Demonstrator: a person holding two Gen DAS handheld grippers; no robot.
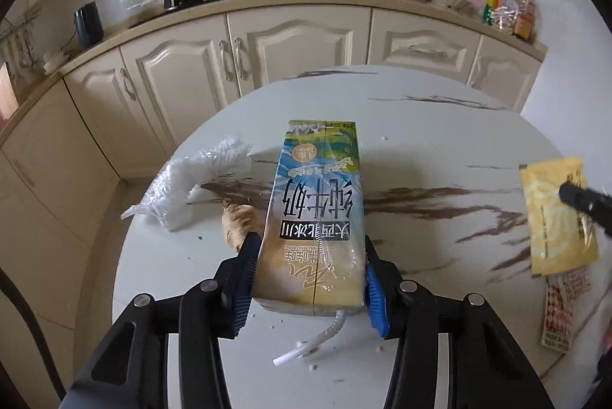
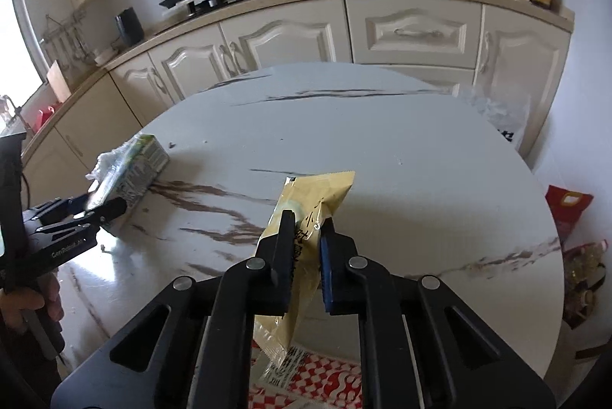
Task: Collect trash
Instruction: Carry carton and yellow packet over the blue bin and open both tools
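Left wrist view: The left gripper (image 1: 310,267) is clamped on a milk carton (image 1: 315,214); both blue-ribbed pads press against the carton's long sides near its lower end. The carton lies lengthwise on the white marble-pattern table (image 1: 420,149), printed face up, pointing away from the camera. A white bent straw (image 1: 313,340) projects from the carton's near end. A piece of ginger (image 1: 239,223) lies just beside the carton's left side, touching the left finger. Crumpled clear plastic wrap (image 1: 183,191) lies further left on the table. At the right edge, a yellow sachet (image 1: 556,218) is held by the tip of the right gripper (image 1: 577,200). A red-and-white patterned packet (image 1: 560,309) lies on the table below the sachet.

Right wrist view: The right gripper (image 2: 308,231) is closed on the yellow sachet (image 2: 317,202); the fingers stand nearly together with the thin sachet pinched between them. The sachet's upper end extends beyond the fingertips, its lower end hangs below them, above the red-and-white patterned packet (image 2: 325,382). At the left, the left gripper (image 2: 103,208) grips the milk carton (image 2: 134,172) on the table (image 2: 420,179). A hand (image 2: 23,302) holds the left gripper's handle.
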